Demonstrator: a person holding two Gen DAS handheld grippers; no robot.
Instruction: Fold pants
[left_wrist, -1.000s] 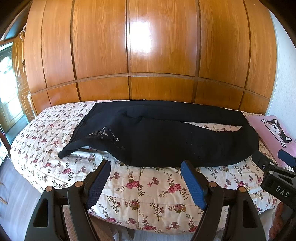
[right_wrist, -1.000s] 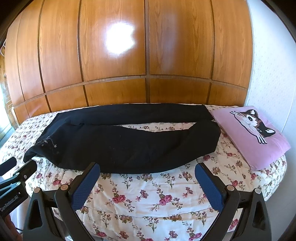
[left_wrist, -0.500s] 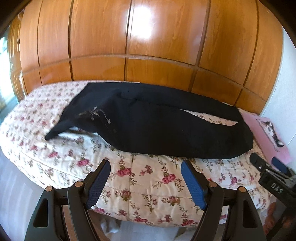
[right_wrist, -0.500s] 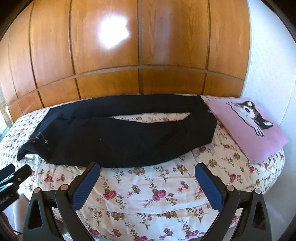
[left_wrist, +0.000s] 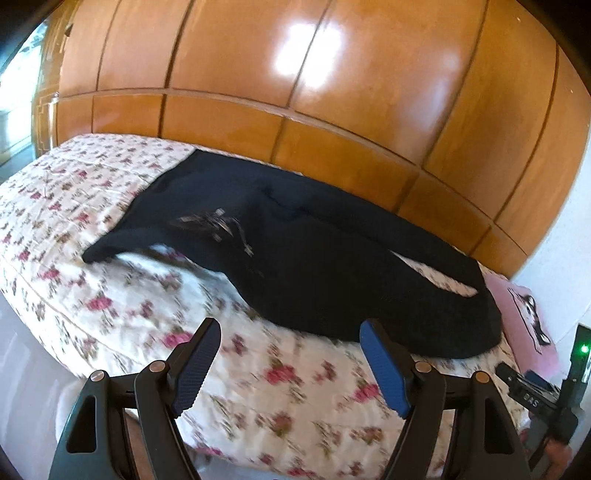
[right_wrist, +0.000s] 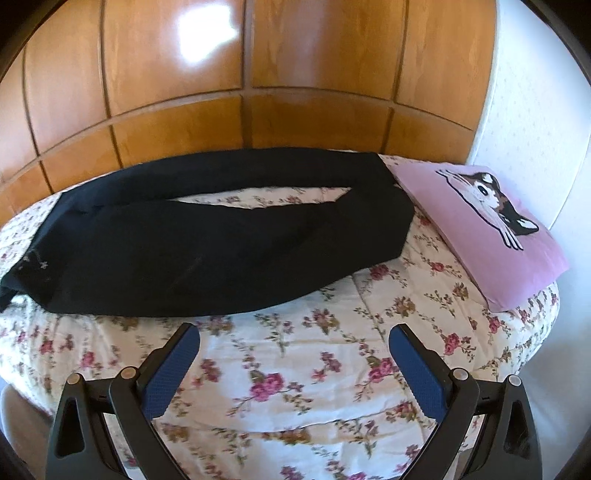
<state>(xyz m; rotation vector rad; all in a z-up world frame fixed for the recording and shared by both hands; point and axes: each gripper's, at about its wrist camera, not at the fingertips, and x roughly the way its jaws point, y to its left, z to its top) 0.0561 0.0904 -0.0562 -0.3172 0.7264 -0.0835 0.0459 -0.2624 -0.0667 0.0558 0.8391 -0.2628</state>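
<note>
Black pants (left_wrist: 314, 266) lie spread across the floral bed, waist with a pale drawstring at the left, the two legs running right with a strip of bedspread showing between them. The same pants (right_wrist: 207, 236) fill the middle of the right wrist view. My left gripper (left_wrist: 291, 363) is open over the bed's near edge, short of the pants' front hem. My right gripper (right_wrist: 293, 365) is open too, above the bedspread just in front of the lower leg. Neither holds anything. The right gripper's body (left_wrist: 535, 398) shows at the left wrist view's lower right.
The floral quilted bedspread (right_wrist: 317, 362) covers a bed against a wooden panelled wall (right_wrist: 258, 74). A pink pillow with a cat picture (right_wrist: 484, 225) lies at the right end, touching the leg cuffs. A white wall stands right, a bright window far left (left_wrist: 18, 96).
Both grippers have moved closer to the bed and lower. The left wrist view has swung left and tilted, now blurred by motion. The pants have not moved.
</note>
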